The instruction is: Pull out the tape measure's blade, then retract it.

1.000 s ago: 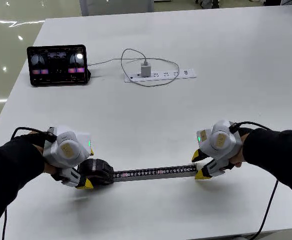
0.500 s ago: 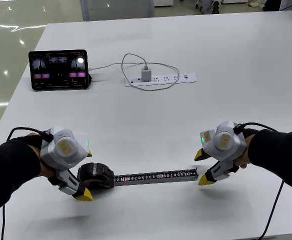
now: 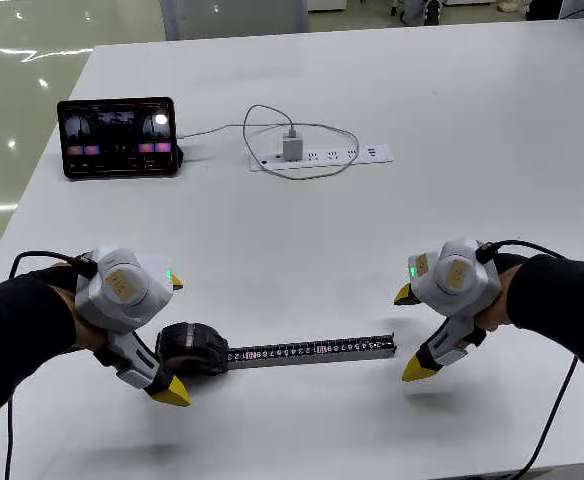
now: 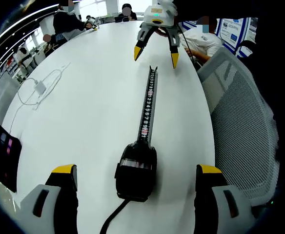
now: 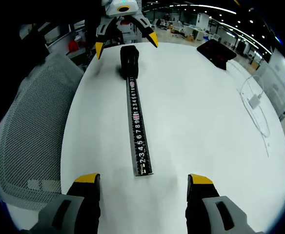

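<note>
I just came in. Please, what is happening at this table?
A person holds a claw in each hand over a white table. A tape measure lies on it with the blade pulled out flat. The left claw is open, with the case between its jaws but untouched. The right claw is open too, just beyond the blade's end and apart from it. The blade is not yet retracted.

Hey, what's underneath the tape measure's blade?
The blade lies flat on the white table, stretching out from the case. Nothing else shows beneath it, though the strip of table directly under it is covered.
</note>
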Available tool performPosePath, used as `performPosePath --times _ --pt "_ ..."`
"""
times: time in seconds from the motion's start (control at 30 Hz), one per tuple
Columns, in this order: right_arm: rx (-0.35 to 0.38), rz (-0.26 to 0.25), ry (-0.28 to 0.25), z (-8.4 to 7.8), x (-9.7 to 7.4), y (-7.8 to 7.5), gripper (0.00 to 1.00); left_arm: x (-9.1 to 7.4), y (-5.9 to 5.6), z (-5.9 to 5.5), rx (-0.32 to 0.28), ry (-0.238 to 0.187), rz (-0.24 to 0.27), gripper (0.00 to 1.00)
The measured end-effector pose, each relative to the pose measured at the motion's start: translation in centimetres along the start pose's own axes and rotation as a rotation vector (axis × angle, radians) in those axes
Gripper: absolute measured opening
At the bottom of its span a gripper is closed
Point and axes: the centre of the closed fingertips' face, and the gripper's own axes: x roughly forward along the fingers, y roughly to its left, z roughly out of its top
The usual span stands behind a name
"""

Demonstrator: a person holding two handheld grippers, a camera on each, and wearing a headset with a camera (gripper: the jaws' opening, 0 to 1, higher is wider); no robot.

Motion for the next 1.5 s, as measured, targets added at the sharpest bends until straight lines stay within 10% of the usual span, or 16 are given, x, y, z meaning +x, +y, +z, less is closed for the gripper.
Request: performPosePath --times 0.3,0.73,1.5 --pt "0.120 -0.059 -0.084 0.1 -0.2 -0.3 0.98 -0.1 -0.3 0.0 -0.197 -0.079 0.036 0.99" --pt "0.282 -0.185 -0.228 -0.5 -2.4 -1.0 0.99 -1.6 0.6 -1.4 -0.388 -0.219 0.208 0.99" --pt "0.375 -0.387 -0.350 -4.6 -7.3 1.8 0.99 -4.8 -0.8 -3.9 -0.474 -0.347 0.422 0.99"
